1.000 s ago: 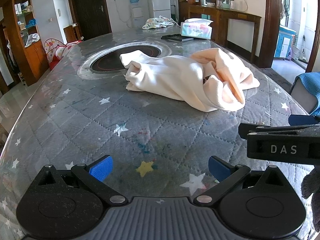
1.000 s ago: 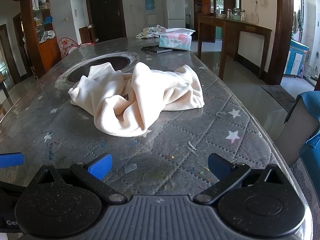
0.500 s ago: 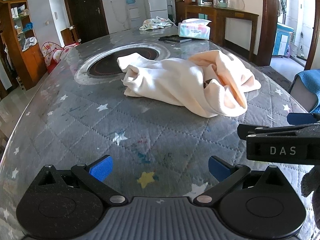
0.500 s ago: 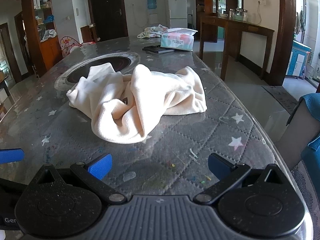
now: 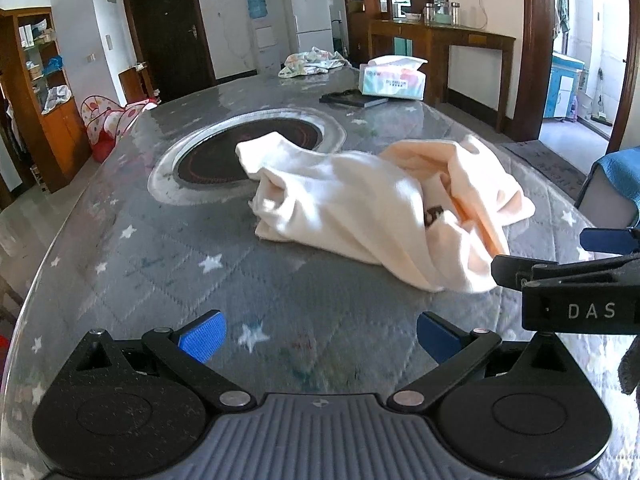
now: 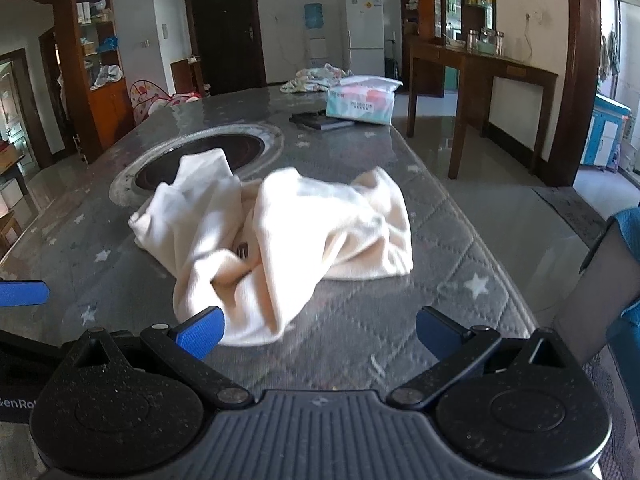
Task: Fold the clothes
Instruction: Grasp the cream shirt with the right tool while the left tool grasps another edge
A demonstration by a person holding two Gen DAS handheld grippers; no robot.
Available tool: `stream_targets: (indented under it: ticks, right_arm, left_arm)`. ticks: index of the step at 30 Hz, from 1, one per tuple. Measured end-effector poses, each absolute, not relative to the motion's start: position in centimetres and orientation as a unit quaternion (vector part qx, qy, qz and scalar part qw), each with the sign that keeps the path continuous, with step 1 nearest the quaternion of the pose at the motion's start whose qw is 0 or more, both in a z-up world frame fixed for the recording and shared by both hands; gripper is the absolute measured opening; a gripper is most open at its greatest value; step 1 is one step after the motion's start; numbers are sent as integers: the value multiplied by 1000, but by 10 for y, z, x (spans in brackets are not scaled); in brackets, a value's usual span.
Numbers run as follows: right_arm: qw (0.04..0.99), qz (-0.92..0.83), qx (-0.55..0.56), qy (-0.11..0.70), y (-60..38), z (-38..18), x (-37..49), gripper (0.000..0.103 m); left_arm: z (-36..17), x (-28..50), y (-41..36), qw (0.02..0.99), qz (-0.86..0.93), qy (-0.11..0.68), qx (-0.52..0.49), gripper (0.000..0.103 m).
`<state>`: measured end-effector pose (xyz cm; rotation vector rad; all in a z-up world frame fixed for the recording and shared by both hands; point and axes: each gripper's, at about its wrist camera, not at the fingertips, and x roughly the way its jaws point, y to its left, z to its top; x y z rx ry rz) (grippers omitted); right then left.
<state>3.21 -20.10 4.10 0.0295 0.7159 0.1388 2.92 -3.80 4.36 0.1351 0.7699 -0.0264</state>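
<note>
A crumpled cream garment [image 5: 372,208] lies in a heap on the grey star-patterned table [image 5: 160,248], partly over a round dark cooktop. In the right wrist view the same garment [image 6: 280,236] reaches almost to the left blue fingertip. My left gripper [image 5: 318,338] is open, short of the garment, with nothing between its fingers. My right gripper [image 6: 320,330] is open too, its gap just in front of the garment's near edge. The right gripper's body [image 5: 580,296] shows at the right of the left wrist view.
A round cooktop [image 5: 248,148] is set in the table behind the garment. A tissue box [image 5: 392,80], a dark flat object [image 5: 352,98] and a patterned cloth [image 5: 312,62] lie at the far end. A blue-covered chair [image 6: 628,280] stands at the right edge.
Both grippers have moved forward toward the garment, which now looks larger and nearer in each view. The garment itself has not moved. Both grippers stay open.
</note>
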Motion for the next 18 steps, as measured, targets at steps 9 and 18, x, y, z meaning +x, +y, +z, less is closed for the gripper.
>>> stream_targets:
  ticks: [9,18]
  right_arm:
    - [940,76,4,333,-207,59,56,97]
    - [941,84,15,326,-212,76,98,79]
  left_arm:
    - [61,54,-32,930,-23,365,46,102]
    - [68,85,-40,933,-48,354,40,89]
